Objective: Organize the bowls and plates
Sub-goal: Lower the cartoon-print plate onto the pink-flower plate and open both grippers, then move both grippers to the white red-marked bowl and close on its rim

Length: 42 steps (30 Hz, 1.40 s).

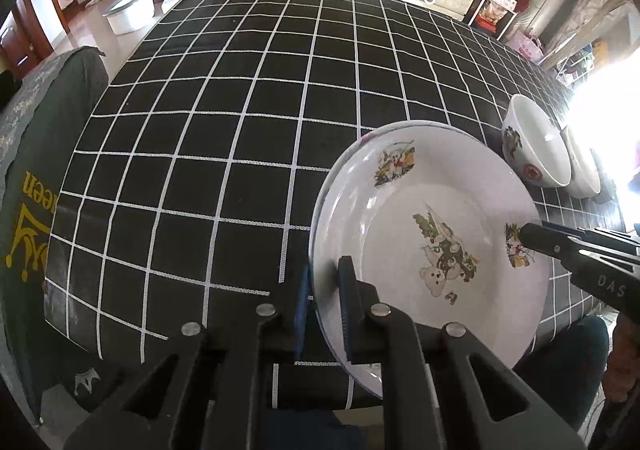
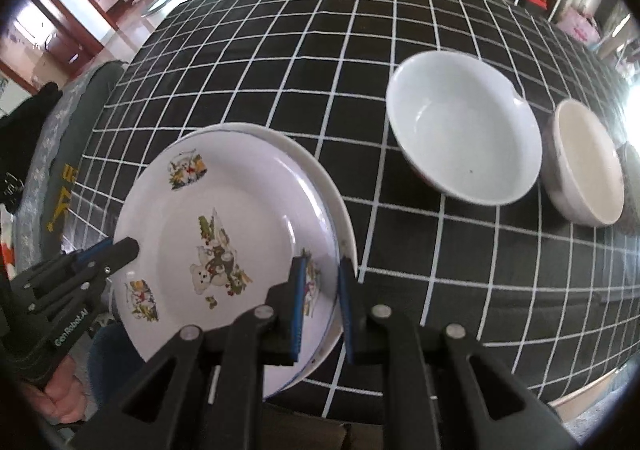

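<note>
Two plates show only in the right wrist view: a printed plate (image 2: 224,234) stacked on a plain plate (image 2: 340,209). Left wrist view shows just the printed one (image 1: 432,242), hiding the lower. Left gripper (image 1: 324,310) pinches its near rim; right gripper (image 2: 320,302) clamps the opposite edge, both plates between its pads. Both plates sit at the near edge of the checked cloth (image 1: 240,109). Two bowls (image 2: 464,125) (image 2: 588,161) sit side by side to the right, nearly touching.
</note>
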Motion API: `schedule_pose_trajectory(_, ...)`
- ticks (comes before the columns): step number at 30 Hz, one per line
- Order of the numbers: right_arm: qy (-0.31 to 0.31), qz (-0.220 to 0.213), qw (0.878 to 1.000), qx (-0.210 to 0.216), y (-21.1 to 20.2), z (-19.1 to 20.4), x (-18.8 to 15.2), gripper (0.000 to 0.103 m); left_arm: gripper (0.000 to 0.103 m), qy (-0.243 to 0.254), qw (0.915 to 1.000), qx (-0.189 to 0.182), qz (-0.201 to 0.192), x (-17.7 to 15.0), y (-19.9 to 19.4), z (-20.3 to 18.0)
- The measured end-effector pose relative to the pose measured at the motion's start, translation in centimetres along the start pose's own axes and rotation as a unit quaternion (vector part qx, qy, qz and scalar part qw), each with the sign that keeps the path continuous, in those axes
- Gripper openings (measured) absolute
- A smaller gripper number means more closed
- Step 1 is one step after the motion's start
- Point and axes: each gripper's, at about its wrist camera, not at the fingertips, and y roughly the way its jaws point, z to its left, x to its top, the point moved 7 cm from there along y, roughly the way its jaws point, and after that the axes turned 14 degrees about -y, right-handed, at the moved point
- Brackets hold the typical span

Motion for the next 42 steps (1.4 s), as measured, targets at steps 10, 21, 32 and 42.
schedule_pose_trajectory(10, 0.005, -0.005, 1.000, -0.002, -1.5, -0.4, -1.6, 0.020, 0.012, 0.009, 0.9996, 0.019, -0.020, -0.8, -2.5, 0.0)
schedule_pose_trajectory(21, 0.009, -0.045, 0.999, 0.000, -5.2, -0.9, -2.6, 0.020, 0.012, 0.029, 0.9986, 0.003, -0.044, -2.2, -6.9, -2.3)
schedule_pose_trajectory(32, 0.037, -0.076, 0.996, -0.009, -8.4, -4.3, -3.9, 0.020, 0.012, 0.082, 0.9955, -0.034, -0.033, -4.0, -7.7, -9.3)
schedule_pose_trajectory(42, 0.064, -0.093, 0.994, -0.006, -9.7, -8.3, -3.8, 0.020, 0.012, 0.120, 0.9913, -0.049, -0.024, -3.9, -7.4, -15.1)
